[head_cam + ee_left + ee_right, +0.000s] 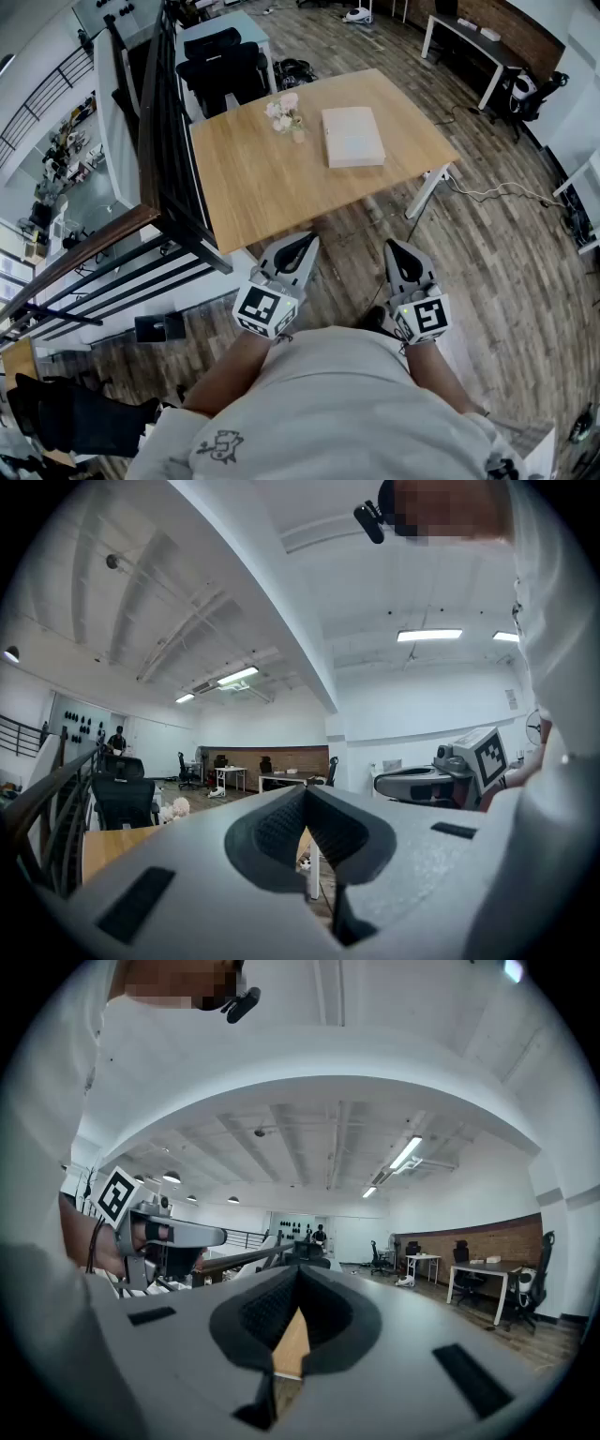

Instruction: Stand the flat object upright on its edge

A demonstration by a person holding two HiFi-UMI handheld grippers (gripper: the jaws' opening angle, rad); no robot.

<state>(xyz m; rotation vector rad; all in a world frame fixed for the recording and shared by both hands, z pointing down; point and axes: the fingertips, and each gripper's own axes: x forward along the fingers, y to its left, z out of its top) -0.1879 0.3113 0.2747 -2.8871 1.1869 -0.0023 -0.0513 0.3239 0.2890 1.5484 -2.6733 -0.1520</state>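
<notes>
Flat box (353, 136) on table (253, 187): likely stiff, light; grip long edges. Left gripper (305, 242), right gripper (395, 247): jaws together, empty.

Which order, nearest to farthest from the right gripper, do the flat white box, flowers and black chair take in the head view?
1. flat white box, on the table, right half.
2. flowers, left of the box.
3. black chair, beyond the table, far left.

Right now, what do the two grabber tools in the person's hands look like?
Both the left gripper and right gripper are light grey wedges tapering to a point, with dark ribbed pads inside. Each carries a cube with black-and-white square markers. The person wears a white short-sleeved shirt with a small drawing.
</notes>
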